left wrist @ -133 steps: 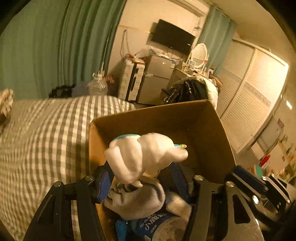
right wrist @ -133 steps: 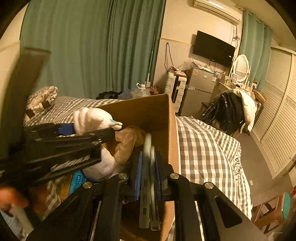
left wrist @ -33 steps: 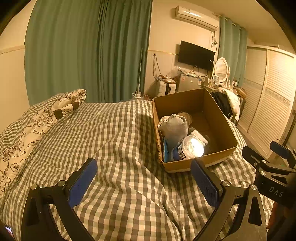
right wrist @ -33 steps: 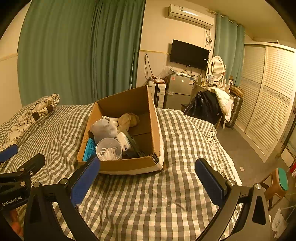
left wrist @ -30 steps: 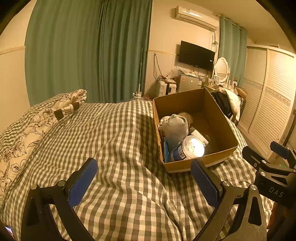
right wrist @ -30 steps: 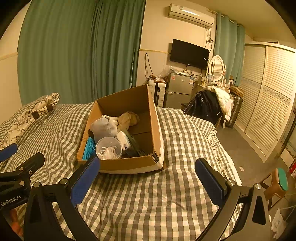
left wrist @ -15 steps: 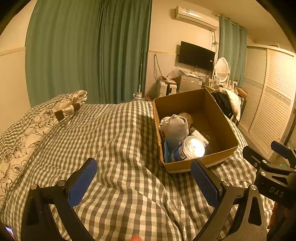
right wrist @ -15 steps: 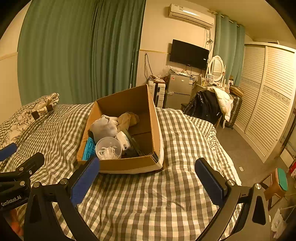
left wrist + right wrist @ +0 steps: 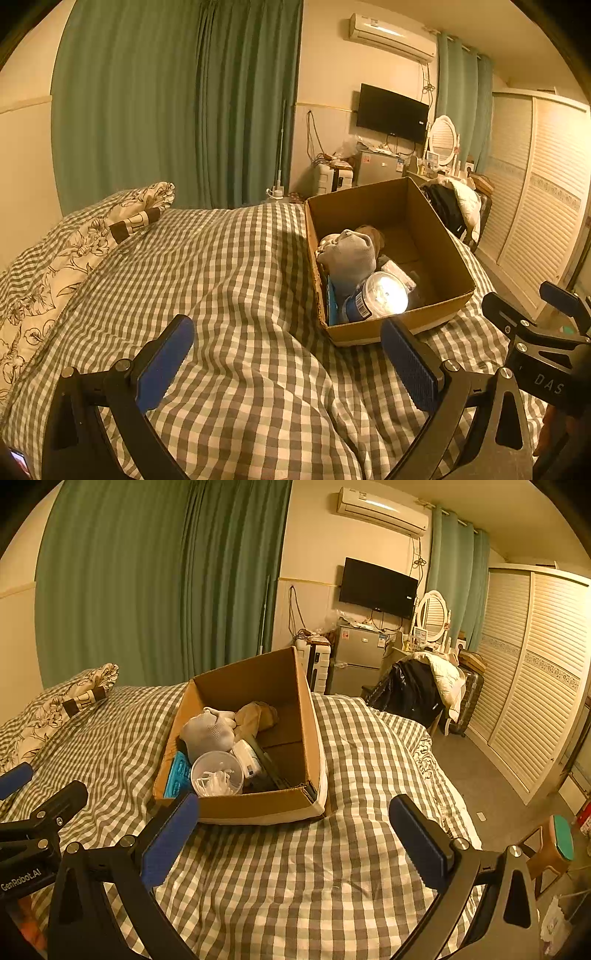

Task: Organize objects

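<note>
Seemingly the sorting is nearly done: the cardboard box (image 9: 310,738), mid-frame on the checked bedspread (image 9: 332,867), holds a grey glove (image 9: 208,731), a clear tub (image 9: 218,773) and more. Both the left gripper (image 9: 288,354) and right gripper (image 9: 293,829) gape wide and empty, with nothing loose on the bedspread.

left hand-held gripper (image 9: 286,360) | black frame | blue pads (image 9: 164,363) | silver screws
</note>
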Demonstrator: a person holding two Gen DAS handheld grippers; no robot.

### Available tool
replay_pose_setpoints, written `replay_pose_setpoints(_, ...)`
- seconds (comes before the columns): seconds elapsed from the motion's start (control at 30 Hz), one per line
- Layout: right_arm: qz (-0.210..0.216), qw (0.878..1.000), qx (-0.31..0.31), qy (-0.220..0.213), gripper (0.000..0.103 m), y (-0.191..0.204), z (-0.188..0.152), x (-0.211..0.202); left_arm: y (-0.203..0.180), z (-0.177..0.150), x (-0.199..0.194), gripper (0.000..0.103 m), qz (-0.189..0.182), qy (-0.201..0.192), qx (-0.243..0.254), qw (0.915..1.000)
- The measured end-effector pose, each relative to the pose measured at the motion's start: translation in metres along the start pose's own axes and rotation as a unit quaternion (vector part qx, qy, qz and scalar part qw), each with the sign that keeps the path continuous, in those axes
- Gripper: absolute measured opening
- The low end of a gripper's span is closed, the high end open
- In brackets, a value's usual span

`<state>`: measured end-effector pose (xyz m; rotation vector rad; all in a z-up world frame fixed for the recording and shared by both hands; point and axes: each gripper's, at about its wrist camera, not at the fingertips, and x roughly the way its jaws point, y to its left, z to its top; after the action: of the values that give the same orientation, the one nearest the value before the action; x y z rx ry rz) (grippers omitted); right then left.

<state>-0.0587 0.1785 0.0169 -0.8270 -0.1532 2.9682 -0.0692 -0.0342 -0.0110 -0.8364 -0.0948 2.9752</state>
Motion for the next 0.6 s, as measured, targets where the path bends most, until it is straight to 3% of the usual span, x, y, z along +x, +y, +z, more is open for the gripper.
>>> replay_pose_setpoints(0.6,0.000,1.000,0.000,0.002,0.103,-0.0020,-0.0018,-0.0002,-0.0020,0.0003,-0.0001,0.103,0.001,-0.001,0.005,1.0000)
